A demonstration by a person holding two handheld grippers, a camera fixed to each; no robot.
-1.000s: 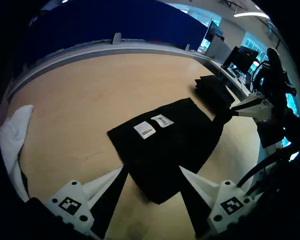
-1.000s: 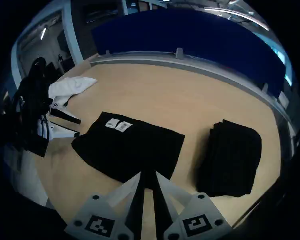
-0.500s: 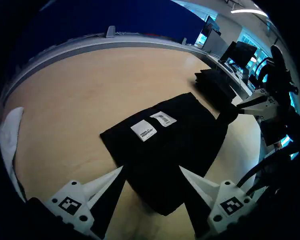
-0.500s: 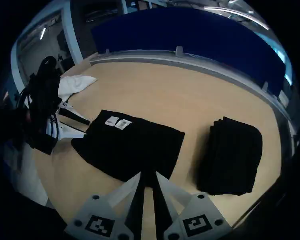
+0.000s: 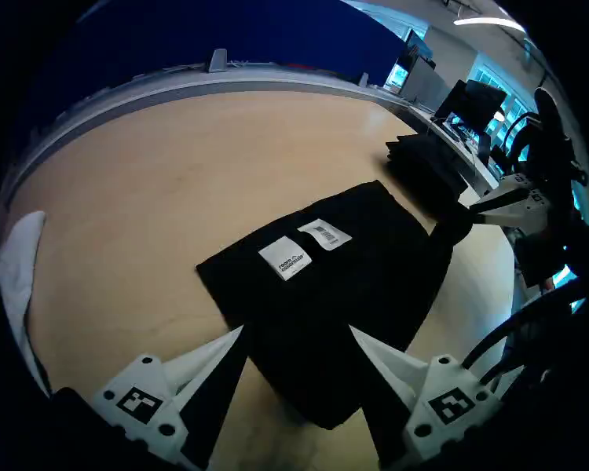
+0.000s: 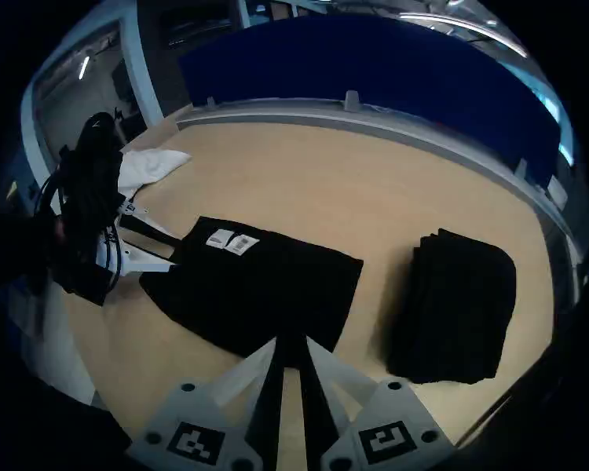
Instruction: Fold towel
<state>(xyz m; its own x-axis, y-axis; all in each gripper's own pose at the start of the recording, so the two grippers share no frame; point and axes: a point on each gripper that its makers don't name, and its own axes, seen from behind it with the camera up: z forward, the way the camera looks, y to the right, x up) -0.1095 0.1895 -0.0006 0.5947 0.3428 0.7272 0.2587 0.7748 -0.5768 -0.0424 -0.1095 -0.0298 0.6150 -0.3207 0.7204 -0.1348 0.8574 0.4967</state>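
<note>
A black towel [image 5: 349, 251], folded flat with two white labels [image 5: 285, 260] on top, lies on the wooden table [image 5: 177, 165]. My left gripper [image 5: 296, 334] is open, its white fingers straddling the towel's near edge. At the right of the left gripper view, my right gripper [image 5: 466, 220] pinches the towel's far corner. In the right gripper view the towel [image 6: 255, 286] spreads ahead and my right gripper [image 6: 293, 345] is shut on its near corner. My left gripper [image 6: 165, 245] sits at the towel's left end, held by a dark-gloved hand [image 6: 86, 212].
A stack of folded black towels [image 6: 455, 314] sits to the right of the towel, also visible as the stack [image 5: 424, 161] beyond it. A white cloth [image 6: 149, 169] lies at the table's left side. A blue partition [image 6: 373, 67] borders the back. Monitors [image 5: 471, 110] stand beyond the table.
My left gripper has moved forward, so its open fingers now flank the towel's edge more closely. The right gripper has kept its hold on the corner.
</note>
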